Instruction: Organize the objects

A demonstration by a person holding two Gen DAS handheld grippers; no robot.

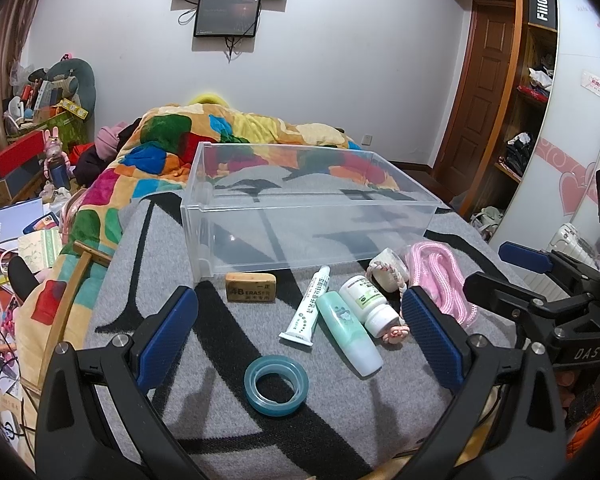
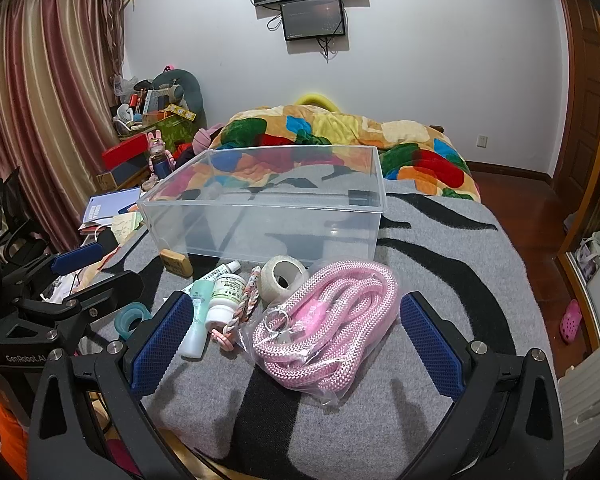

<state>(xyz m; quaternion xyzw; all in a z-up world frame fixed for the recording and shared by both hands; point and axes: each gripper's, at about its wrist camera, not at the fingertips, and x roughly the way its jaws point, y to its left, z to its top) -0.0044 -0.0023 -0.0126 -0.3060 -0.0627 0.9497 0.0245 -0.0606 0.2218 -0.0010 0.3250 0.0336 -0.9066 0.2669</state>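
Observation:
A clear plastic bin [image 1: 300, 208] [image 2: 260, 208] stands empty on the grey striped blanket. In front of it lie a 4B eraser [image 1: 251, 287] [image 2: 176, 261], a white tube [image 1: 306, 307], a green bottle [image 1: 350, 332] [image 2: 198, 312], a white pill bottle [image 1: 368, 300] [image 2: 224, 296], a blue tape ring [image 1: 276, 384] [image 2: 130, 320], a white tape roll [image 1: 384, 270] [image 2: 282, 276], a braided cord [image 2: 240, 312] and a bagged pink rope [image 1: 440, 280] [image 2: 320, 320]. My left gripper [image 1: 300, 328] is open above the small items. My right gripper [image 2: 296, 328] is open around the pink rope.
A colourful quilt [image 1: 204, 140] [image 2: 340, 136] lies behind the bin. Cluttered boxes and papers [image 1: 28, 160] sit to the left of the bed. A wardrobe [image 1: 532, 100] stands on the right. The bed's front edge is close below the grippers.

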